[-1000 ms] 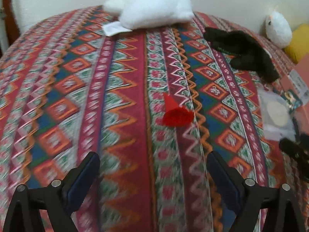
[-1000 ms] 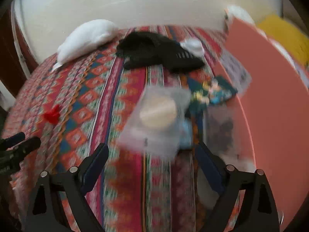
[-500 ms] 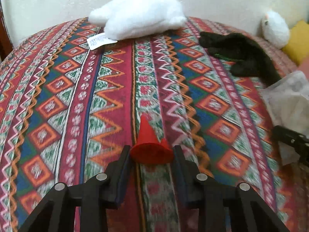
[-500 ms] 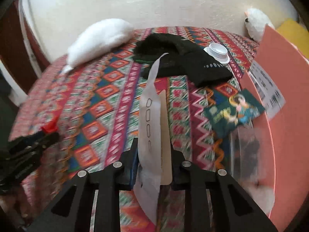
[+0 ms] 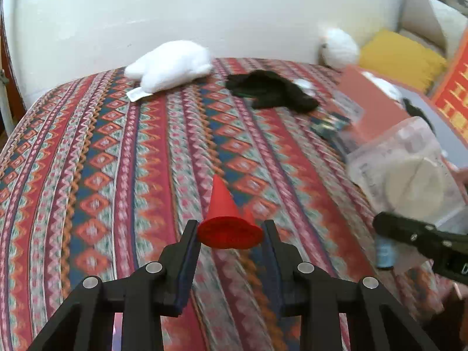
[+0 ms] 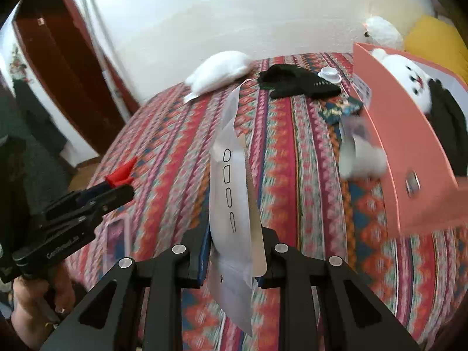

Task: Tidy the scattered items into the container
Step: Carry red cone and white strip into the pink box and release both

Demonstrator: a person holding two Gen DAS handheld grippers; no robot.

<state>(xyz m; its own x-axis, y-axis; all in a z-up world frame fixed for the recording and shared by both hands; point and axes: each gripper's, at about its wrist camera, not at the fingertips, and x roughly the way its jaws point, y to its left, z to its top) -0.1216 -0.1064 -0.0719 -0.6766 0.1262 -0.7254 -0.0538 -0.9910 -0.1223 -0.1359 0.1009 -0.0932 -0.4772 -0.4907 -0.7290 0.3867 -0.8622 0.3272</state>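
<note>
The left gripper is closed on a red cone. Its two fingers press the wide base of the cone from both sides, and the tip of the cone points away from the camera. In the right wrist view the cone is seen above the bed, not touching the blanket.

The right gripper is closed on a clear bag, which stands on edge between the fingers. In the left wrist view the bag shows a pale round thing inside, and it hangs near the pink box.

The box stands open on the right side of the bed. Inside it lie a white plush toy and something black. Against its near wall, on the blanket, there is a blurred white and grey thing; what it is cannot be told.

Further back on the blanket lie a white pillow, a black cloth, a small white dish just beside the cloth, and a dark green packet near the corner of the box. A small blue bottle lies under the right gripper. A phone-like thing with a pink edge lies at the near left edge of the bed. A hand holds the handle of the left gripper.
</note>
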